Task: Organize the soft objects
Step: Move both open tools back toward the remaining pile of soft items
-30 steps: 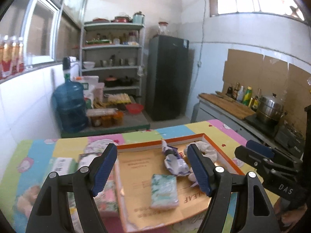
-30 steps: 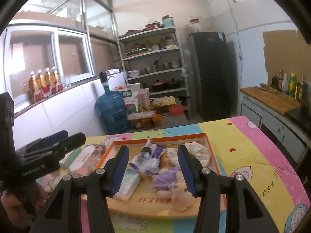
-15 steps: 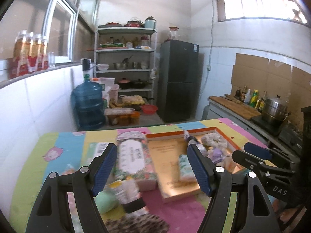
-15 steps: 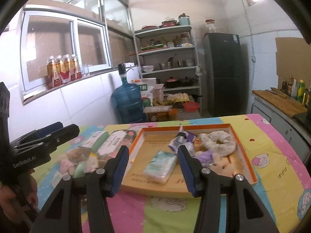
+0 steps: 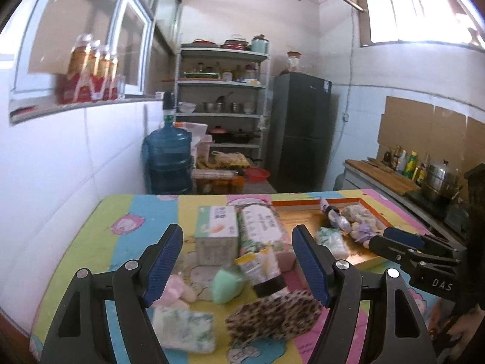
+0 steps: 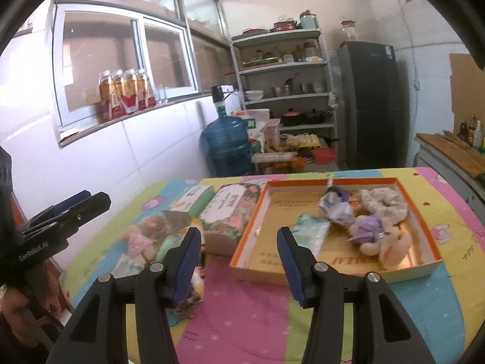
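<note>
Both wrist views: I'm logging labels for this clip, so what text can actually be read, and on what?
"GenRobot.AI": on the left gripper body, in the right wrist view.
"DAS": on the right gripper body, cut off by the frame.
Print inside the orange box, on the tissue packs and the bottle labels: too blurred.

On the table (image 6: 448, 303), the box (image 6: 333, 270) holds a plush toy (image 6: 379, 236); two tissue packs (image 6: 233, 209) lie left of it.

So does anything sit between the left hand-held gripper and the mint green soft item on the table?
Nothing visible does. The left hand-held gripper stands open and empty with the mint green soft item just ahead; a tube lies beside it, not in front.
</note>
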